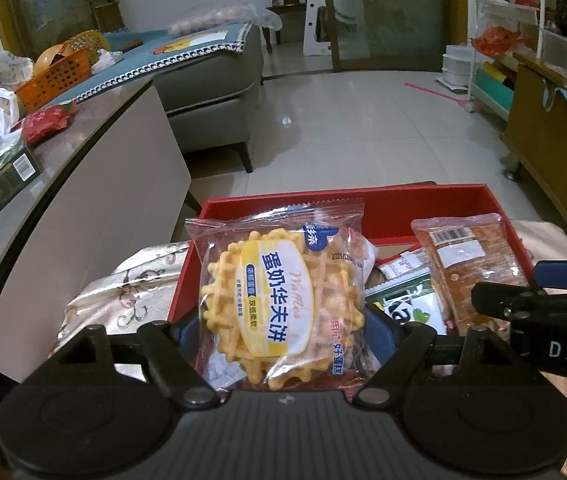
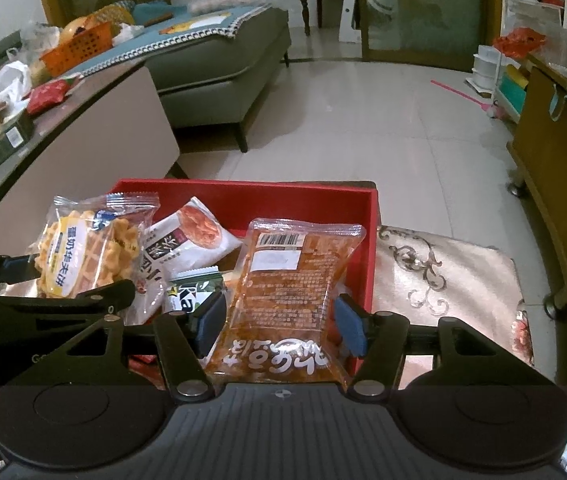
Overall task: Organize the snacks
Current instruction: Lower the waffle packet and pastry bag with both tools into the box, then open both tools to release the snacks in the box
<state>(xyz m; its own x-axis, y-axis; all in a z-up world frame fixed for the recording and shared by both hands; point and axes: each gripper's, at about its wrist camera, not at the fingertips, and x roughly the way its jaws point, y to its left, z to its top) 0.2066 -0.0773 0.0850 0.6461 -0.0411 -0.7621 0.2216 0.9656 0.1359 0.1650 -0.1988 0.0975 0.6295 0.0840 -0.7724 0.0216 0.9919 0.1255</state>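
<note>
Left gripper (image 1: 283, 332) clamps the waffle packet (image 1: 279, 300) above the red box (image 1: 363, 208). Right gripper (image 2: 279, 322) (pads slightly apart) brackets the orange packet (image 2: 287, 292).

The waffle packet (image 1: 279, 300) is wrapped in clear, glossy plastic film with a crimped seal, and the orange snack pouch (image 2: 287, 300) in the same shiny, crinkled film. The red box (image 2: 367, 248) looks like matt card. A satiny, embroidered cloth (image 2: 443, 276) is spread beneath it. The tongs (image 1: 279, 332) are made of matt black plastic, with blue pads (image 2: 349, 322). The floor tiles (image 1: 363, 120) are polished and reflective.
</note>
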